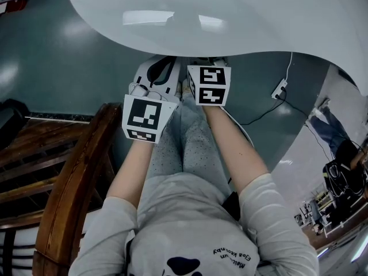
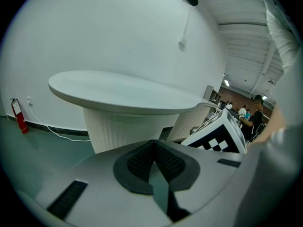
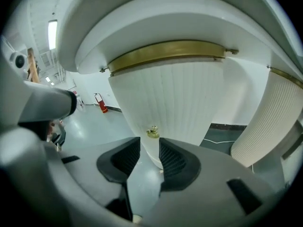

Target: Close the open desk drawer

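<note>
- Progress: we judge the closing done, or all but done. The ribbed drawer front (image 3: 182, 103) looks flush with the pedestal, with no gap showing (its outline is lost among the ribs).
- Location: it lies below the gold band (image 3: 165, 51), under the bench (image 1: 241, 16) top.
- Right claw (image 3: 149, 148): wide and empty, with the brass knob (image 3: 152, 133) just beyond its tips and apart from them.
- Left claw (image 2: 154, 148): closed on nothing.
- Orientation: the front faces near and the knob points at the right claw. The ribs stand upright, and we judge that the slide axis runs near to far.
</note>
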{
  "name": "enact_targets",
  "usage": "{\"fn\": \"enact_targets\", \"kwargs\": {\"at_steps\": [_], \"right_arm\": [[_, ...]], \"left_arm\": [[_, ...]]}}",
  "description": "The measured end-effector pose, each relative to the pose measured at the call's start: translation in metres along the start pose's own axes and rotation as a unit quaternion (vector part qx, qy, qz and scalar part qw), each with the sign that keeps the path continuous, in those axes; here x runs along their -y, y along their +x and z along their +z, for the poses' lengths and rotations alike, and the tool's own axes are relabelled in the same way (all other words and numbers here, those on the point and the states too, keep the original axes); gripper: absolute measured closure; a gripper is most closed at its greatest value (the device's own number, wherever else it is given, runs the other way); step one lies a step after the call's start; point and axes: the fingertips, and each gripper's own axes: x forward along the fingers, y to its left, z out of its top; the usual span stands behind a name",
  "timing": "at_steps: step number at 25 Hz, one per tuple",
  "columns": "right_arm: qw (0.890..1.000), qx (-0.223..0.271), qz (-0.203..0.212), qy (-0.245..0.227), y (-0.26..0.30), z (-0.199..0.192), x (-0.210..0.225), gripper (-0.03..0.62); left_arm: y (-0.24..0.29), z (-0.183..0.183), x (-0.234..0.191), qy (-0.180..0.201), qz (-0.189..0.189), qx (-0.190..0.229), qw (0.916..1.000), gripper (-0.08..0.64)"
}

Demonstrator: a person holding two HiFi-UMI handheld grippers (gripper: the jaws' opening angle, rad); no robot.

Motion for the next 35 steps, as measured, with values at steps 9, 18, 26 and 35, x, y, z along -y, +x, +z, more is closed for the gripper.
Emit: {"fn": "enact_targets", "kwargs": {"at_steps": [9, 18, 26, 35], "right_arm": [[1.0, 0.016, -0.002, 0.0, -0.032, 0.006, -0.007, 0.577], [0.999, 0.03, 0.004, -0.02, -0.087, 0.025, -0.017, 0.577], [0.998, 0.05, -0.004, -0.028, -0.128, 0.049, -0.015, 0.577], [0.995, 0.088, -0.005, -0.048, -0.17, 0.08, -0.018, 0.577]], "left_arm": [[-0.018, 0.004, 0.013, -0.005, 0.003, 0.011, 0.9999, 0.554], [-0.048, 0.037, 0.037, 0.004, 0.009, 0.035, 0.9993, 0.554], [-0.068, 0.061, 0.055, 0.009, 0.01, 0.058, 0.9982, 0.554], [-0.091, 0.078, 0.066, 0.011, 0.016, 0.08, 0.9966, 0.554]]}}
